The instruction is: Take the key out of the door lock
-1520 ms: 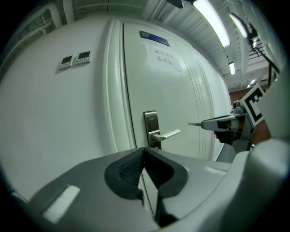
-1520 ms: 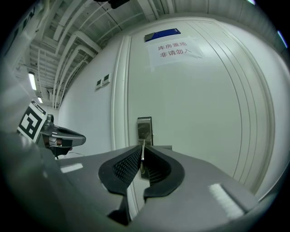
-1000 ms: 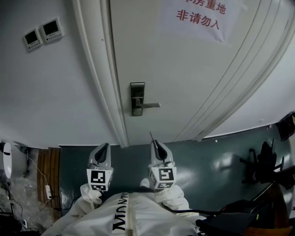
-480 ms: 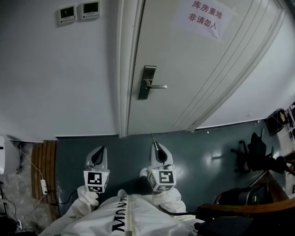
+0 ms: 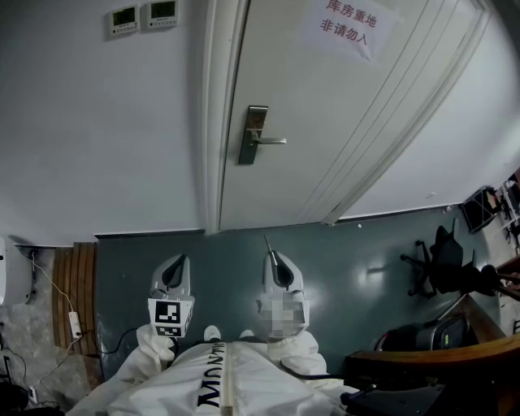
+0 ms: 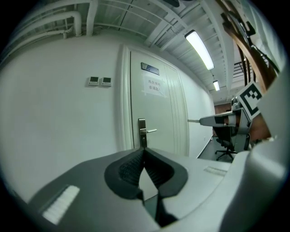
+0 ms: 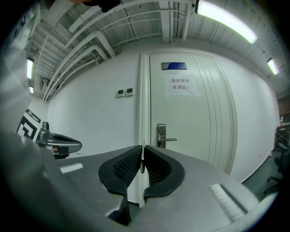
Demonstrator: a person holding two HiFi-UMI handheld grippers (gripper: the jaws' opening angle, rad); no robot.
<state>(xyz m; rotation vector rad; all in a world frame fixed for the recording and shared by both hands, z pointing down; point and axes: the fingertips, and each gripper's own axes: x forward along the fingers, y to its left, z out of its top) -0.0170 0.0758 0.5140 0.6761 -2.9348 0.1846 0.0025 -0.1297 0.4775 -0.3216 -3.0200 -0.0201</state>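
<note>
The white door (image 5: 341, 122) is closed, and its steel lock plate (image 5: 253, 134) with a lever handle (image 5: 272, 140) stands well ahead of me. No key shows in the lock. My right gripper (image 5: 270, 258) is shut on the key (image 5: 266, 243), a thin metal blade that sticks out past the tips. In the right gripper view the key (image 7: 142, 159) stands edge-on between the ribbed pads, with the lock plate (image 7: 161, 135) far off. My left gripper (image 5: 177, 264) is shut with nothing in it; its tips (image 6: 144, 150) meet below the distant lock plate (image 6: 142, 131).
A paper sign (image 5: 349, 24) hangs on the door and two wall controllers (image 5: 146, 15) sit left of the frame. An office chair (image 5: 435, 264) and a desk edge (image 5: 422, 345) are at the right. Cables and a wooden strip (image 5: 77, 301) lie at the left.
The door and lock have drawn farther away and shifted in the head view as the person backed off. Both grippers keep their pose, the right one still gripping the key.
</note>
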